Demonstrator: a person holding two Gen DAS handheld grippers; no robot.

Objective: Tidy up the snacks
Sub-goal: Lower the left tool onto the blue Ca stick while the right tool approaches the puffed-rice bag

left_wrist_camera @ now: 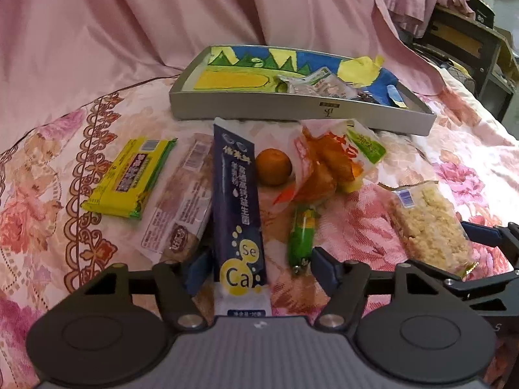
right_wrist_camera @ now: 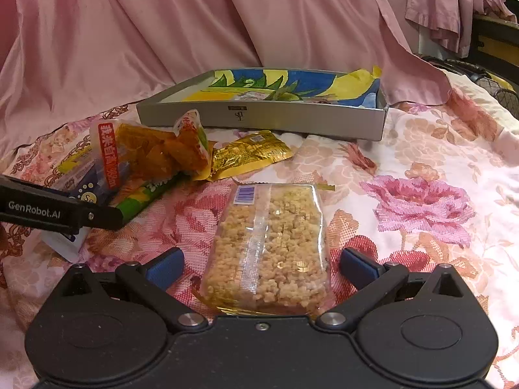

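Observation:
A dark blue sachet [left_wrist_camera: 238, 201] marked "Ca" and "Se" lies lengthwise between the fingers of my left gripper [left_wrist_camera: 259, 269]. The left pad is at its edge and the right pad stands clear of it, so the gripper is open. My right gripper [right_wrist_camera: 261, 267] is open around a clear packet of puffed rice crisp [right_wrist_camera: 269, 246], with a gap on both sides. A grey tray [left_wrist_camera: 292, 110] with a painted lining sits behind the snacks and holds a few small packets [left_wrist_camera: 318, 84].
On the flowered bedspread lie a yellow-green packet [left_wrist_camera: 129, 178], a clear pinkish packet [left_wrist_camera: 181, 201], a small orange [left_wrist_camera: 273, 166], an orange snack bag [left_wrist_camera: 327, 162], a green stick [left_wrist_camera: 301, 236] and a gold packet [right_wrist_camera: 249, 154]. Pink cloth hangs behind; dark furniture [left_wrist_camera: 470, 42] stands at the right.

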